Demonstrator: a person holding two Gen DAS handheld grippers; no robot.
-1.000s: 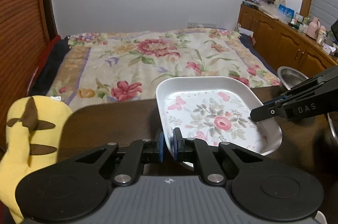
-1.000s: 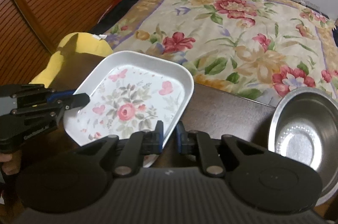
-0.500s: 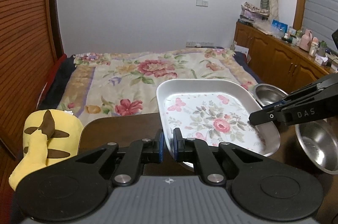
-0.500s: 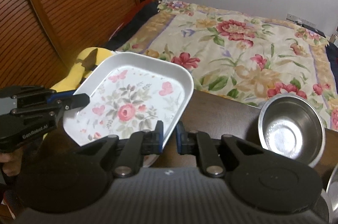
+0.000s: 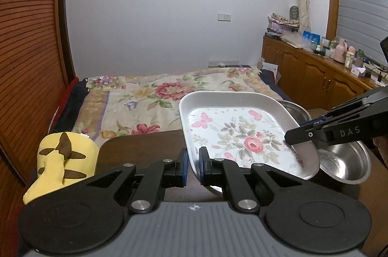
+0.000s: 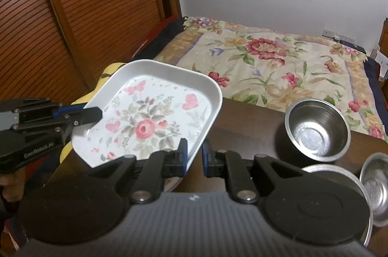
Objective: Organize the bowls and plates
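Both tongs are clenching opposite rims of the floral square tray (image 5: 242,135), holding it tilted above the dark desk (image 5: 140,148): the left tongs (image 5: 192,166) at one edge, the right tongs (image 6: 194,157) at the other. The right wrist view is showing a deep steel bowl (image 6: 317,131) and two shallower steel dishes (image 6: 374,184) on the desk. The left wrist view is showing a yellow plush toy (image 5: 60,160), with the tray partly hiding the steel bowls.

The left tool (image 5: 192,166) pinches the near rim of a floral tray (image 5: 238,133) held clear of the dark tabletop (image 5: 135,148). The right tool (image 5: 297,135) clamps its far right edge, above a steel bowl (image 5: 344,163). A yellow plush (image 5: 60,160) sits left.
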